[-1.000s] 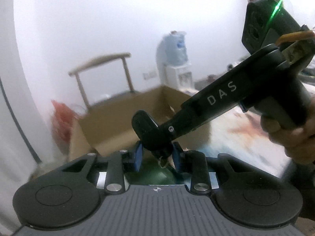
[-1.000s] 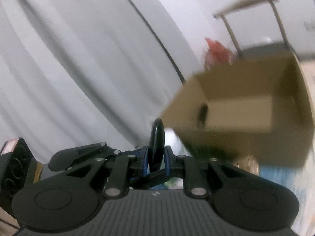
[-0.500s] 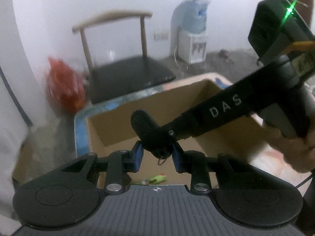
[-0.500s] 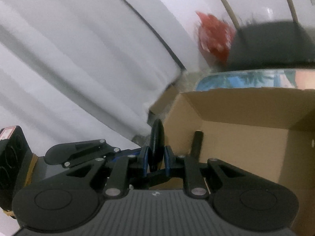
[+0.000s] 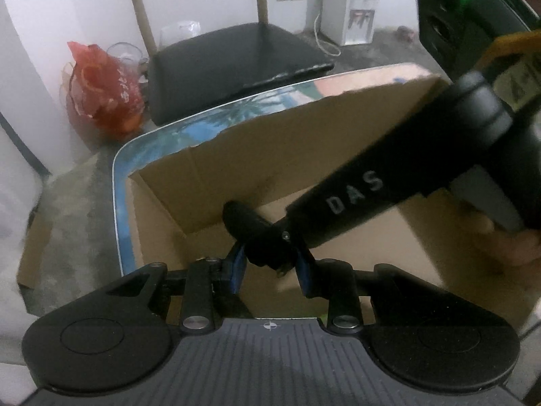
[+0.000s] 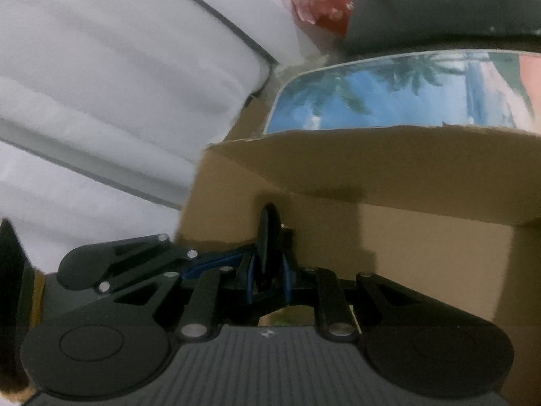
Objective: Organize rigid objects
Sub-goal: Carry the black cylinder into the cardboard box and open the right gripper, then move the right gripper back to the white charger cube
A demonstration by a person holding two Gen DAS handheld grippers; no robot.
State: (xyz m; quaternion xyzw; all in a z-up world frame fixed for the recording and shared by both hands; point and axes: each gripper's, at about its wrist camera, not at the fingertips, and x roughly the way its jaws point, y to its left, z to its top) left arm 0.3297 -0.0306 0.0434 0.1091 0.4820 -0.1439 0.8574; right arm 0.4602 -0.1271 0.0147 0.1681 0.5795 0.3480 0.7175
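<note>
A flat black oval plastic piece (image 5: 252,225) sat pinched between both grippers, over the open brown cardboard box (image 5: 236,169). The left gripper (image 5: 270,265) had its blue-padded jaws pressed on the piece's lower end, where a small metal ring hung. The right gripper (image 6: 267,279) came in from the right side of the left view, jaws nearly together, clamped on the same piece (image 6: 268,237), seen edge-on there. A hand (image 5: 507,240) wrapped the right gripper's handle.

The box stood on a table with a blue palm-tree print top (image 5: 189,132), near its corner. The box's far flap (image 6: 389,165) stood up behind the piece.

Only the left view showed the wooden-framed chair with a black seat (image 5: 236,54) beyond the table, a white water dispenser (image 5: 348,10) by the wall, clear glass jars on the floor, and the grey floor. The red plastic bag (image 5: 104,91) showed there clearly, blurred in the right view. Only the right view showed the white pleated curtain (image 6: 118,84) and the left gripper's linkage alongside. Box contents were hidden by the grippers.
</note>
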